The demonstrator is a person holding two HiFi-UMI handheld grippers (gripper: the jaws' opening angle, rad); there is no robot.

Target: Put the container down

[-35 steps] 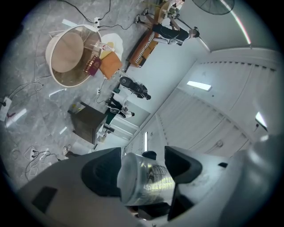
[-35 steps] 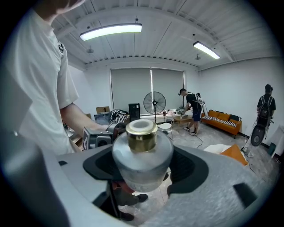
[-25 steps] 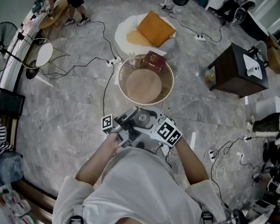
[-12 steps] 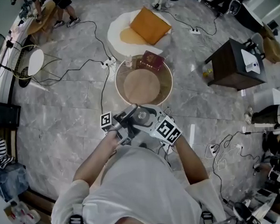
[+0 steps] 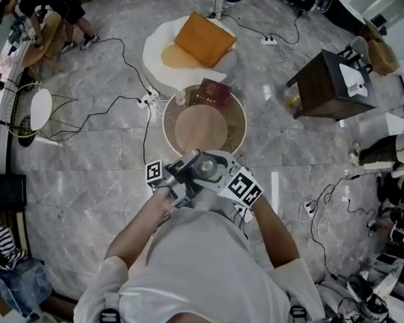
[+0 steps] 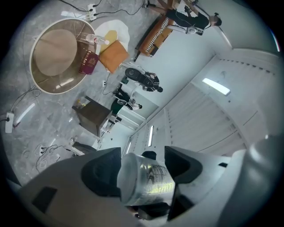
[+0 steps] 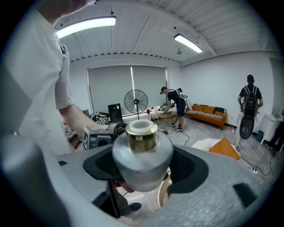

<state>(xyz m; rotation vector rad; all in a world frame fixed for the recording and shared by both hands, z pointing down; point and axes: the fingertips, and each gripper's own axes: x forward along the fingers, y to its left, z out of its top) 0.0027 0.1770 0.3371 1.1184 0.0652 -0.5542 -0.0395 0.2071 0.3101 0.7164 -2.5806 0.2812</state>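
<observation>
Both grippers are held close together in front of the person's chest, just short of the round table (image 5: 167, 128). My left gripper (image 5: 193, 166) is shut on a clear container (image 6: 148, 181) with print on its side, and its jaws press both sides. My right gripper (image 7: 143, 167) is shut on a frosted grey bottle (image 7: 142, 150) with a gold neck, standing upright between the jaws. From above, a round top (image 5: 206, 166) shows between the two grippers. I cannot tell whether both hold one object.
The round table (image 6: 36, 80) carries a red book (image 5: 214, 92) and a small bottle (image 5: 181, 95) at its far edge. Cables and power strips (image 5: 148, 97) lie on the marble floor. Beyond are an orange cushion (image 5: 205, 38), a dark cabinet (image 5: 323, 84) and people.
The head view has drifted, so the room has slid up and left in the picture. Both grippers stay together at the chest, each keeping its hold.
</observation>
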